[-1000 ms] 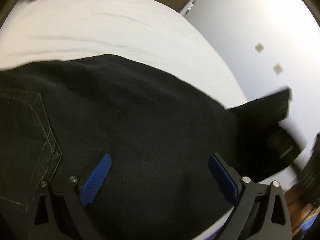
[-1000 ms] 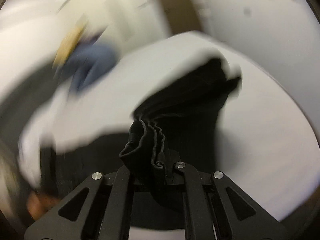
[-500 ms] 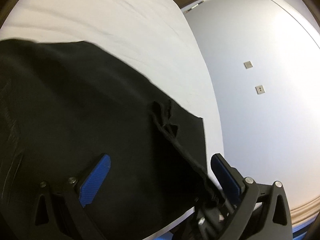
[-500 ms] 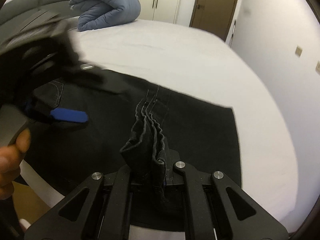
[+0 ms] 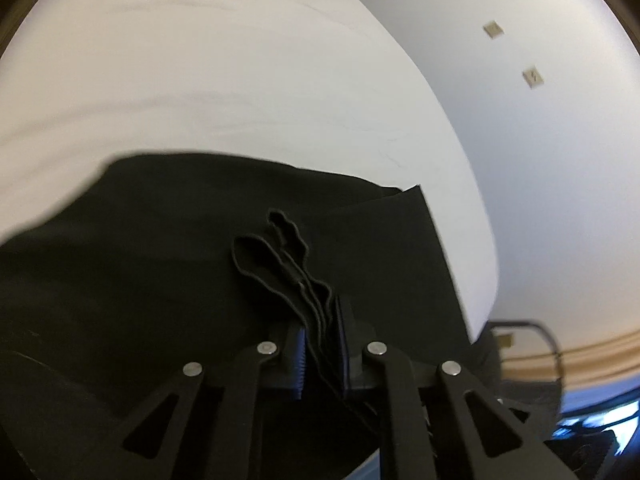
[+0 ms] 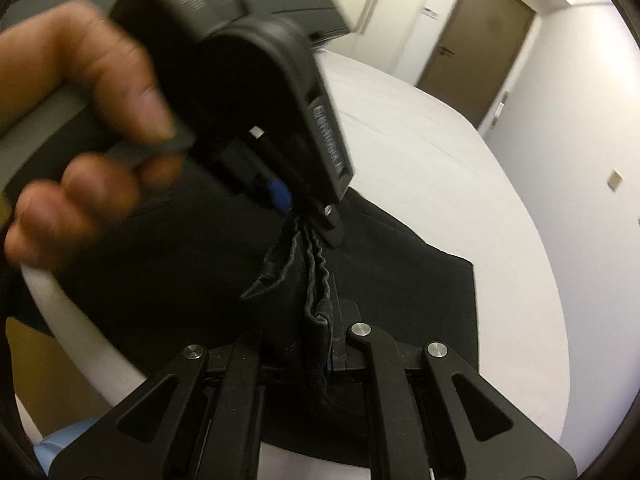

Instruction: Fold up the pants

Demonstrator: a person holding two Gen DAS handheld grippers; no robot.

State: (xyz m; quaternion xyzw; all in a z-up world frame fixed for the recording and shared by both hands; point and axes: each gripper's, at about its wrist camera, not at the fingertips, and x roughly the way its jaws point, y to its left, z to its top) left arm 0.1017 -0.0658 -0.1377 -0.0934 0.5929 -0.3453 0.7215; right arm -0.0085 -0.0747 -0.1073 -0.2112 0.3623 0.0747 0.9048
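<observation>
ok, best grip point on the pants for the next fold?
Probably the bunched hem edges of the pants, pinched across the stacked layers from the near bed edge, as the left gripper and right gripper do: layers stay together there.

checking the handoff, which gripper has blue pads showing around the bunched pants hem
The left gripper: ribbed blue pads flank the black pants hem. The right gripper clamps it too, its pads mostly hidden.

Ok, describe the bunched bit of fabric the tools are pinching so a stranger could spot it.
Start at the white bed and the black pants spread across its near edge. The bunched hem is a wad of stacked edges, shut in the right tool below and the left tool above. Unlike the flat cloth around it, it stands up in ridges.
</observation>
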